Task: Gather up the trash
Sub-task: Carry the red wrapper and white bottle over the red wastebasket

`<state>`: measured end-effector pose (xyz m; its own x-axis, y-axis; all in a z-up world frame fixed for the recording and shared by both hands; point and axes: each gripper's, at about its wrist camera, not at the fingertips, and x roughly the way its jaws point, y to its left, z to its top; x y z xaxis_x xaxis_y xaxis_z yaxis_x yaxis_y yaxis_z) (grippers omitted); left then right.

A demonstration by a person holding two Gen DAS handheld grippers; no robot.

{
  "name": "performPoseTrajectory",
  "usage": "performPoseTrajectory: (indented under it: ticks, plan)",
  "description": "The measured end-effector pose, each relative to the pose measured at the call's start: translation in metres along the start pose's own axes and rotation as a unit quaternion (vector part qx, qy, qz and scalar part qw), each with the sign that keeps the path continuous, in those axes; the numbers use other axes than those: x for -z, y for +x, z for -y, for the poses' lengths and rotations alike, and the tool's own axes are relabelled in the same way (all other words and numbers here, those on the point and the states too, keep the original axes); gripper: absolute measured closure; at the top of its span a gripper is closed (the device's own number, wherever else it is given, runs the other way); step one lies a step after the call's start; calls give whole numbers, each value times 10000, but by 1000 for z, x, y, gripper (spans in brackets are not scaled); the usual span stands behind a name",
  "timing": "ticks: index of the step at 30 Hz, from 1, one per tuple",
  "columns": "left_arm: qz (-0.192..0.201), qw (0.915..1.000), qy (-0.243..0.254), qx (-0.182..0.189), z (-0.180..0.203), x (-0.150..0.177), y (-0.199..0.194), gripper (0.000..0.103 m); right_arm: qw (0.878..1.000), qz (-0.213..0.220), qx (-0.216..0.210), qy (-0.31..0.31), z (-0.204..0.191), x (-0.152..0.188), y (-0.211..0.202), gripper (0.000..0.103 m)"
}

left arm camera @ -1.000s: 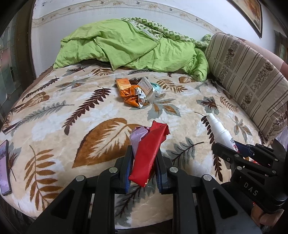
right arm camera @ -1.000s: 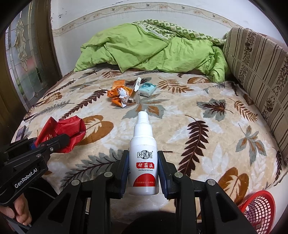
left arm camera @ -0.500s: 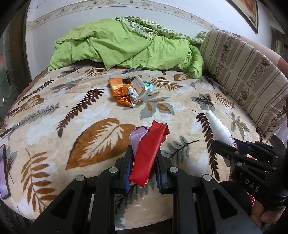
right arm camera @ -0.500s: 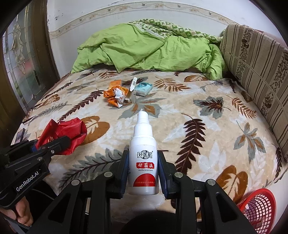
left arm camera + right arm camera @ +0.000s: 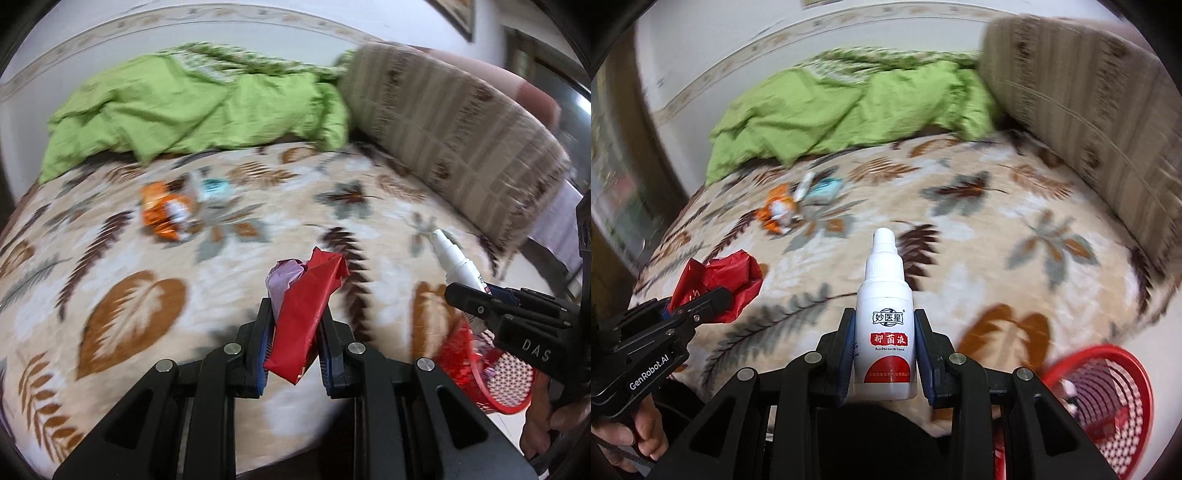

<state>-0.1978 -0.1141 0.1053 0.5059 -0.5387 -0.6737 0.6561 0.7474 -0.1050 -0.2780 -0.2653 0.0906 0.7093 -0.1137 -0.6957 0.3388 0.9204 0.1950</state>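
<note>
A: What takes up most of the view?

B: The bed (image 5: pixel 229 258), under a cream blanket with brown and grey leaves. Everything on it is smeared with blur, so edges are soft.

A: And at the far end?

B: A crumpled green quilt (image 5: pixel 207 107) on the far left, and a striped bolster cushion (image 5: pixel 450 136) along the right side. Its near end is cut off in the right wrist view.

A: Where does the trash go?

B: A red mesh basket (image 5: pixel 1108 402) stands off the bed's near right corner. The right tool's frame hides much of it in both views. Something pale lies inside; I cannot tell what.

A: The tools?

B: The left tool (image 5: pixel 295 339) is clenched on a red plastic wrapper (image 5: pixel 306 314), with a lilac scrap (image 5: pixel 282 277) bunched against it on the left; how far that scrap sits between the pads is hidden. The right tool (image 5: pixel 884 354) is clamped on a white spray bottle (image 5: pixel 885 310), nozzle pointing away, red label facing the camera. In the left wrist view that bottle hangs above the basket's rim.

A: Anything left on the bed?

B: A small heap in the far middle: orange foil wrappers (image 5: pixel 777 216), a teal packet (image 5: pixel 823 188) to their right, and a pale strip between them, too blurred to name.

A: Hands?

B: Only fingers at the frame edges.
</note>
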Motion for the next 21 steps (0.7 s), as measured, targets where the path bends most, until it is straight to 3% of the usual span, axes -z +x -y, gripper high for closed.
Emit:
performPoseTrajectory:
  ticks: [9, 15, 21]
  plan:
    - [-300, 9913, 694, 1074, 90, -18, 18, 82, 9934, 176, 752, 848, 92, 21, -61, 71]
    - [-687, 9741, 1187, 1796, 155, -14, 29, 82, 9838, 192, 1156, 1360, 146, 41, -97, 71]
    - [-1125, 9577, 1425, 2233, 199, -1, 44, 82, 9785, 135, 1203, 1668, 173, 56, -109, 71]
